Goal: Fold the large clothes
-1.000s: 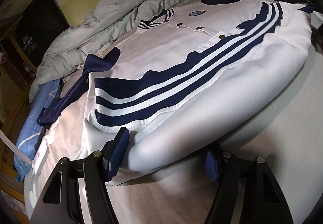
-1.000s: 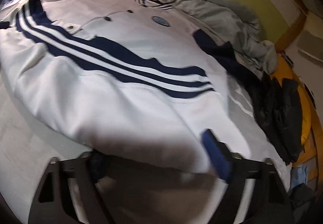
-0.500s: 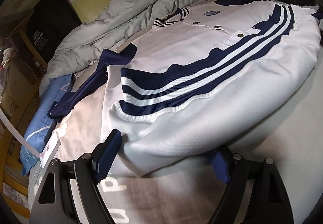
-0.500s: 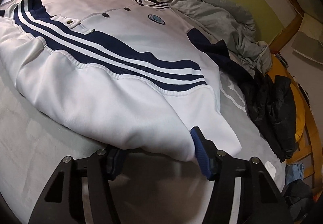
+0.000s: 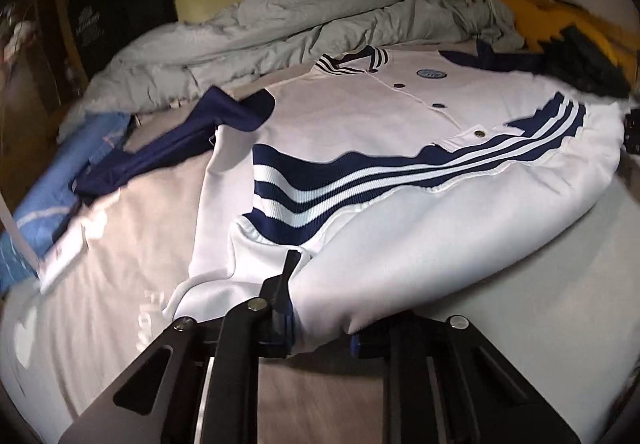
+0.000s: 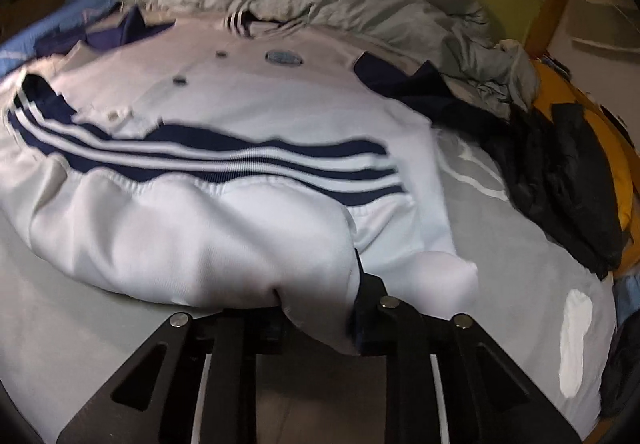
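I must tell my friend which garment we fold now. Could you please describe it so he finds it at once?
On the bed, in front of the crumpled grey duvet, lies a white jacket with its lower part folded up. Unlike the dark clothes beside it, it has navy-and-white striped ribbing, dark snap buttons and a round blue chest badge.

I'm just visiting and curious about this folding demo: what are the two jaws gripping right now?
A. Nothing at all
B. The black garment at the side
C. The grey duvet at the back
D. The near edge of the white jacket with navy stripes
D: in both wrist views the near fold of the white jacket is bunched between the fingers of the left gripper and the right gripper.
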Available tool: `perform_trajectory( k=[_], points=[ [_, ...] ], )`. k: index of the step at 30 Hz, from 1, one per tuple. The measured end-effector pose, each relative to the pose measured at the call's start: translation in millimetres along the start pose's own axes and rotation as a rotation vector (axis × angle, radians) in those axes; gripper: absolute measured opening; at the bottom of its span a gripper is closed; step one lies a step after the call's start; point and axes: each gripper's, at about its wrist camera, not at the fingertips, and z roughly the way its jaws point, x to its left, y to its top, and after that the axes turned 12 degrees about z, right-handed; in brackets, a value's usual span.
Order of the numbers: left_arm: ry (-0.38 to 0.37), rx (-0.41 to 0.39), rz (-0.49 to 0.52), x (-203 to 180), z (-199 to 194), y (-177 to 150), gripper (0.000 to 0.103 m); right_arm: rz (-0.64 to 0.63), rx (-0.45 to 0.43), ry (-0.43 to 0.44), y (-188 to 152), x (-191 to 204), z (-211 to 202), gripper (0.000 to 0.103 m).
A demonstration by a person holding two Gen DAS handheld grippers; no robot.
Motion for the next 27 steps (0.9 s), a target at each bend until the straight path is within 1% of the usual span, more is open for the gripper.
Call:
perform_trajectory(
  k=[1, 3, 6, 7, 9, 11, 13, 14, 17, 19, 21, 22, 25, 27],
  points=[
    [-0.01, -0.004, -0.003, -0.9, -7.2, -2.3, 0.019, 0.005, -0.003, 0.0, -1.2, -1.6, -8.2, 0.018],
    [0.0, -0.005, 0.011, -6.8, -25.5, -6.5, 0.019, 0.01, -0.009, 0.015, -7.7, -3.9, -33.0, 0.017],
    [-0.044, 0.003, -0.018, -14.9, -55.1, -22.6, 0.019, -0.013, -0.054, 0.054, -24.3, -6.9, -71.3, 0.017],
    [-0.06, 0.009, -0.026, -18.0, -63.2, -29.7, 0.019, -0.012, -0.054, 0.063, -33.1, -9.5, -80.8, 0.017],
    [-0.091, 0.042, -0.042, -22.0, -74.0, -42.6, 0.019, -0.015, -0.022, 0.078, -54.4, -13.9, -92.1, 0.018],
    [-0.128, 0.07, -0.046, -25.4, -79.6, -47.7, 0.019, -0.004, 0.035, 0.113, -70.8, -18.9, -92.2, 0.019],
    [-0.125, 0.098, -0.051, -26.9, -79.4, -44.2, 0.02, 0.013, 0.088, 0.134, -80.2, -23.0, -84.5, 0.021],
    [-0.119, 0.102, -0.056, -26.3, -78.4, -41.0, 0.02, 0.014, 0.098, 0.134, -80.5, -23.8, -80.5, 0.021],
    [-0.137, 0.116, -0.084, -17.7, -77.8, -27.6, 0.021, 0.032, 0.087, 0.141, -66.7, -26.0, -79.1, 0.026],
    [-0.165, 0.125, -0.1, -6.8, -75.8, -16.9, 0.022, 0.024, 0.08, 0.152, -53.5, -25.8, -82.0, 0.027],
    [-0.195, 0.132, -0.113, 8.0, -68.3, -0.3, 0.023, 0.005, 0.078, 0.143, -36.4, -24.8, -83.5, 0.03],
    [-0.2, 0.135, -0.119, 13.4, -64.7, 5.7, 0.023, -0.007, 0.071, 0.137, -28.6, -24.8, -83.3, 0.032],
    [-0.198, 0.148, -0.174, 35.7, -43.9, 31.1, 0.024, -0.044, 0.023, 0.111, 0.1, -20.4, -81.1, 0.032],
    [-0.186, 0.152, -0.182, 43.9, -29.3, 45.2, 0.024, -0.053, 0.012, 0.093, 18.5, -14.5, -71.4, 0.032]
  ],
)
